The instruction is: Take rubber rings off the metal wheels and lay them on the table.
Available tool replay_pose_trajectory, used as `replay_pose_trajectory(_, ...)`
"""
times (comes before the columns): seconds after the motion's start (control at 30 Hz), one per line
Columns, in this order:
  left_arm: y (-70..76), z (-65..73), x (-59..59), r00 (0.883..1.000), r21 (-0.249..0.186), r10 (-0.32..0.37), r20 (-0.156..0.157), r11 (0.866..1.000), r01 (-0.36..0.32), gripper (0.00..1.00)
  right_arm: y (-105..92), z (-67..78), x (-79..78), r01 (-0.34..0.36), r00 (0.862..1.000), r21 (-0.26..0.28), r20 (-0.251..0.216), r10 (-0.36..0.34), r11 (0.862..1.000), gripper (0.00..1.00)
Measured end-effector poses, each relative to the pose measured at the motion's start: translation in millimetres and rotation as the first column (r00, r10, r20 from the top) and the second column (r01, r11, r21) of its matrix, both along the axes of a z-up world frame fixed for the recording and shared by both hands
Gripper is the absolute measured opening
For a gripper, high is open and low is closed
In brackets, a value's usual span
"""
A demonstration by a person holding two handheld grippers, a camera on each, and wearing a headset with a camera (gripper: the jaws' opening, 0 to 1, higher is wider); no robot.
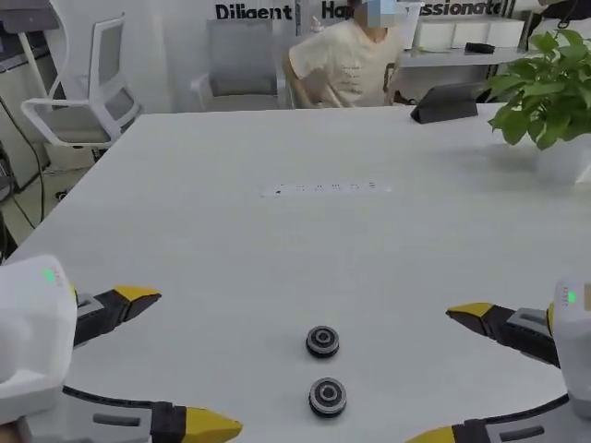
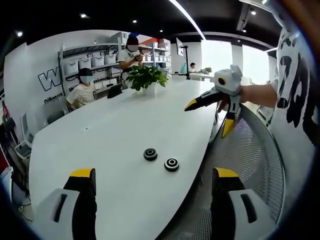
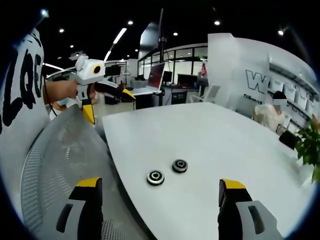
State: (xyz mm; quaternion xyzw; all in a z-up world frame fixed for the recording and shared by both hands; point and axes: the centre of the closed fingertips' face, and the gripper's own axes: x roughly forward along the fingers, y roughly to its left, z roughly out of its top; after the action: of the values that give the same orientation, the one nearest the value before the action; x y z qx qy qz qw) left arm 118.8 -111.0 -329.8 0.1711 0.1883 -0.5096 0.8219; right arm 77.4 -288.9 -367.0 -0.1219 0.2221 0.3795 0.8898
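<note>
Head view shows plant (image 1: 545, 88) and tablet (image 1: 445, 101) well beyond the wheels (image 1: 322, 341).

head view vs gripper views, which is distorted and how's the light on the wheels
Head view: straight lines, soft even light, far wheel and near wheel clear with faint shadows. Left gripper view: fisheye bends the table edge, bright window glare. Right gripper view: same bend, dark ceiling.

Two black-ringed wheels (image 1: 322, 341) — flat, apart
</note>
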Motion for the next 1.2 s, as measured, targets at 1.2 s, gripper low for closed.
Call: replay_pose_trajectory(1.2, -38.0, 1.4, 20.7, 0.993, 0.04, -0.109, 0.037, 0.993, 0.107, 0.84, 6.5, 2.5, 41.6, -0.079, 0.996, 0.003, 0.039, 0.079, 0.997, 0.86)
